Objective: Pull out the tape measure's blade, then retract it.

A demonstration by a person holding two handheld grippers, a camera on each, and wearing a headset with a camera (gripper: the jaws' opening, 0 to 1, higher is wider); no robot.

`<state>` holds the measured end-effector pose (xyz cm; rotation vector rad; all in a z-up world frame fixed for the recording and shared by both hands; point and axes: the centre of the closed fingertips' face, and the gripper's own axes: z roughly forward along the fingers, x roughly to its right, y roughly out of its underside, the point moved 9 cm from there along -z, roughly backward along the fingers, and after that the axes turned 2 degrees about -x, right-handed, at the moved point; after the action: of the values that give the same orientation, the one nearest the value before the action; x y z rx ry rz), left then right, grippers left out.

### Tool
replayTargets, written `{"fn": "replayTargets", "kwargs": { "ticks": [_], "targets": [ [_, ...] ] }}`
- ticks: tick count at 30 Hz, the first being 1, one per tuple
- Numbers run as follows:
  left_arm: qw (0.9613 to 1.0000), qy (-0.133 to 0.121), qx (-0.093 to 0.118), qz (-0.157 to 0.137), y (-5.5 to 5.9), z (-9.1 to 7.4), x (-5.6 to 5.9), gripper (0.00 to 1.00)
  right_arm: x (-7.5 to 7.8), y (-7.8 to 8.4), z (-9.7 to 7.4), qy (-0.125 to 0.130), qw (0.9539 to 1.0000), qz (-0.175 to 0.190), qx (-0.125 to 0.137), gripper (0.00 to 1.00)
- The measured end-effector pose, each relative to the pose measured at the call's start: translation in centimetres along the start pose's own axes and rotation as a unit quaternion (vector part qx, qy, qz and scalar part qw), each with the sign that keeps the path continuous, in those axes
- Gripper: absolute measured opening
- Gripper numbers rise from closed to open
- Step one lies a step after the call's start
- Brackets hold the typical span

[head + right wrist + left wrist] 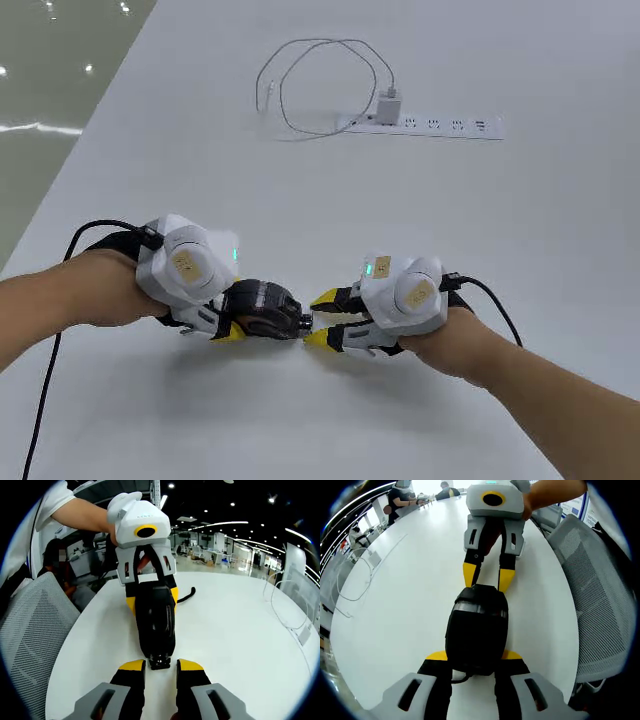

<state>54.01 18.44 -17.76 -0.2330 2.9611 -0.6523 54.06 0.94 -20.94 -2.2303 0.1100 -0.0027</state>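
Note:
A black tape measure [262,308] lies on the white table [400,220] between the two grippers. My left gripper [235,320] is shut on its case, with a yellow-tipped jaw pressed against each side [475,655]. The case [477,630] points away from me in the left gripper view. My right gripper [318,320] faces it from the right, jaws open. Its yellow fingertips [132,666] stand on either side of the blade's end hook [160,661] without closing on it. The blade is wound inside the case [156,620].
A white power strip [440,125] with a charger [388,105] and a looped white cable [300,80] lies at the far side of the table. The table's left edge [90,110] drops to the floor. A grey mesh chair [600,605] stands at the table's edge.

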Motion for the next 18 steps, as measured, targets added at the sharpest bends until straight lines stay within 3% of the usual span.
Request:
{"fn": "replayTargets", "kwargs": {
  "ticks": [18],
  "targets": [
    [1.0, 0.001, 0.001, -0.001, 0.07, 0.0, 0.02, 0.28, -0.06, -0.02, 0.48, -0.006, 0.9999, -0.011, 0.0, 0.12]
  ]
}}
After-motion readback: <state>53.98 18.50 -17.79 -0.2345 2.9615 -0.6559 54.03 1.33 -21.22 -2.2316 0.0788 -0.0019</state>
